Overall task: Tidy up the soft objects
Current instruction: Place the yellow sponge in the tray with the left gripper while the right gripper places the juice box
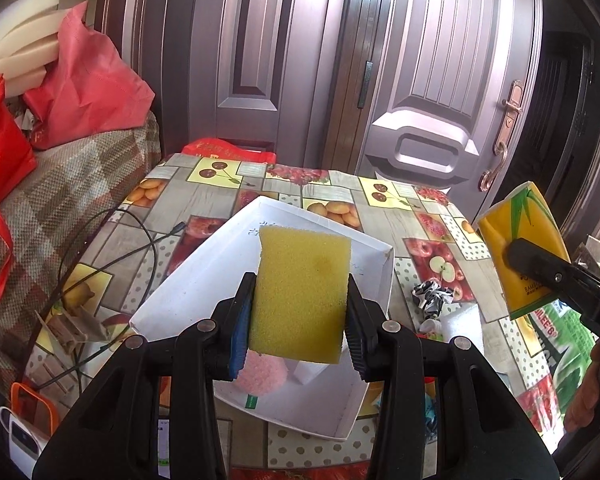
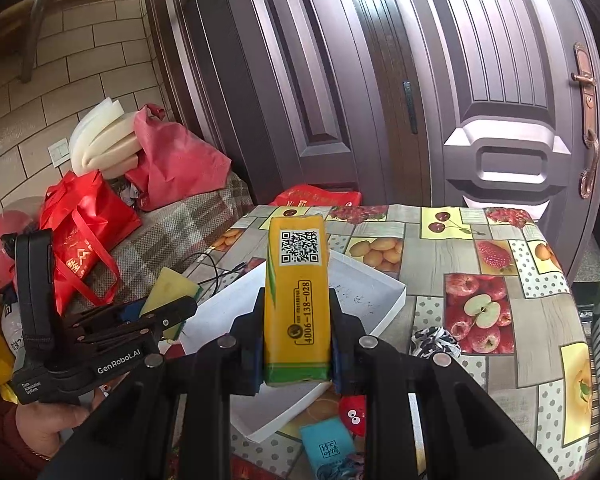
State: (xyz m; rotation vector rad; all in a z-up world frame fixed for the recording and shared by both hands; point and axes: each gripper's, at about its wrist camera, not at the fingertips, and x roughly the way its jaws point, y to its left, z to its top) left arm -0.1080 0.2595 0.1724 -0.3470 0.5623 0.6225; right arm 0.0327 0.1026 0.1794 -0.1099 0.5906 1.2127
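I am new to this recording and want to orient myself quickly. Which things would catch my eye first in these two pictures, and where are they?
The left tongs grip a yellow sponge above the white box, which already holds a pink fluffy item. The right tongs clamp an upright yellow tissue pack with a QR code, also above the box. Beneath lies a bright fruit-print tablecloth.

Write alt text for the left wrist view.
The left gripper clamps a yellow sponge above a white cardboard box on a fruit-patterned tablecloth. At right, the right gripper holds a yellow tissue pack.
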